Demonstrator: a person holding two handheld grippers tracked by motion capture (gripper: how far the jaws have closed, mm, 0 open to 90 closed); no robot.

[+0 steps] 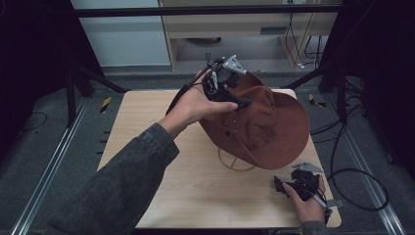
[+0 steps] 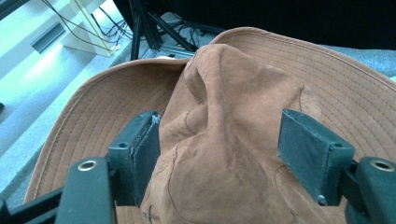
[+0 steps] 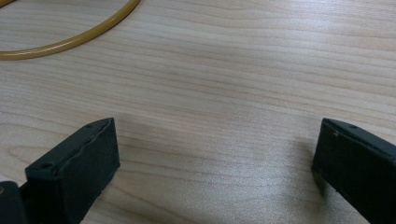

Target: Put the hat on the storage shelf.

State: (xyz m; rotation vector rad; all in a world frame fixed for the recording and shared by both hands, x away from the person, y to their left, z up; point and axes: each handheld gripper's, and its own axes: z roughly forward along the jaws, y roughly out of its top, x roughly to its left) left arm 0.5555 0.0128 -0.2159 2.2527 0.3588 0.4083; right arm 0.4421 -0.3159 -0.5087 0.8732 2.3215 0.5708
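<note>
A brown wide-brimmed hat (image 1: 274,122) stands tilted over a thin yellow ring stand (image 1: 235,164) at the middle right of the wooden table (image 1: 195,191). My left gripper (image 1: 238,100) reaches onto the hat's left side from above. In the left gripper view the crumpled crown (image 2: 224,140) lies between the wide-apart jaws of the left gripper (image 2: 219,135); the left pad (image 2: 144,149) touches the fabric and the right pad (image 2: 308,149) sits at the crown's edge. My right gripper (image 1: 281,185) rests low at the table's front right, open (image 3: 215,144) over bare wood.
The curved yellow ring (image 3: 70,42) passes through the top left of the right gripper view. A black cable (image 1: 357,176) loops on the floor to the right of the table. Dark frame legs (image 1: 78,83) and a cabinet (image 1: 235,29) stand behind it.
</note>
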